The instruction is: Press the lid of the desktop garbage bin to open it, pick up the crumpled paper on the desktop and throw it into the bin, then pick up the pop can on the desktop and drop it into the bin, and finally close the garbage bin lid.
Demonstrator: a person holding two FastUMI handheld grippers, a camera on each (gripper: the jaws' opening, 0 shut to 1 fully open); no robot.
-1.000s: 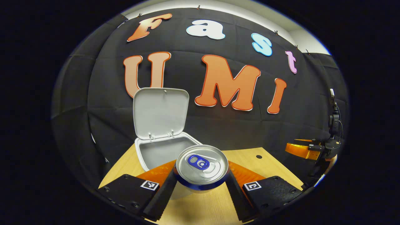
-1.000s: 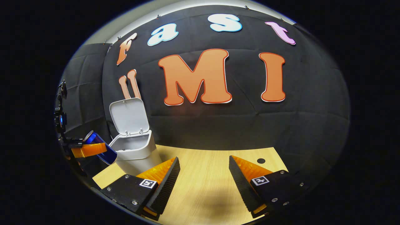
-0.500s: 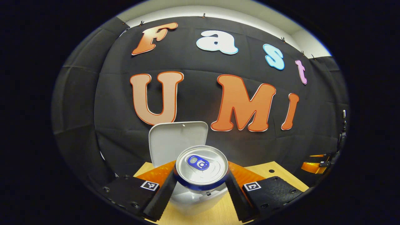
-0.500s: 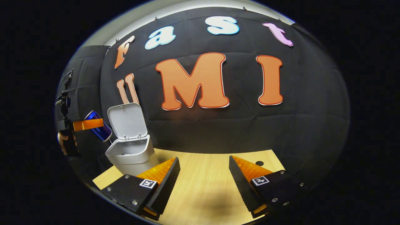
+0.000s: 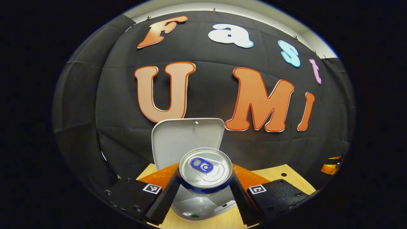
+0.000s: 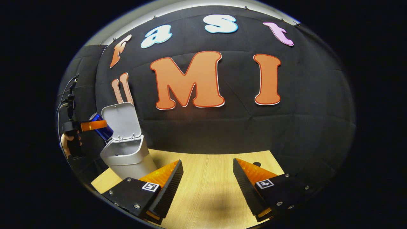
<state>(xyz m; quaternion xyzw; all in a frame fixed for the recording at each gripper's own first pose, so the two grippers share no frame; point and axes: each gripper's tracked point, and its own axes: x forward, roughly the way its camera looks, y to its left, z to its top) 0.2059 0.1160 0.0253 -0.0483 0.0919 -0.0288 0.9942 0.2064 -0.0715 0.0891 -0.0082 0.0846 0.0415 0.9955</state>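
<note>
Worktop [image 6: 206, 178]: pale wood, bare in front of the right gripper, with a small dark hole [image 6: 257, 164] toward its far right edge.

Bin [image 6: 125, 156]: white, standing at the worktop's far left corner against the black wall. Lid [image 6: 121, 121] up, hinged at the back, near upright. In the left gripper view the bin [image 5: 203, 205] sits directly under the can, its lid [image 5: 187, 136] rising behind.

Left gripper [image 5: 205, 194]: jaws closed on the can, one finger on each side of it. In the right gripper view this gripper [image 6: 90, 126] shows above the bin's left rim, a hand [image 6: 68, 144] on its grip.

Right gripper [image 6: 206, 184]: low over the worktop, well to the right of the bin, jaws wide and holding nothing.

Can [image 5: 205, 170]: blue body, silver top with blue tab, top facing the left camera. In the right gripper view the can [image 6: 102, 128] hangs tilted just above the bin's opening, in front of the lid.
</note>
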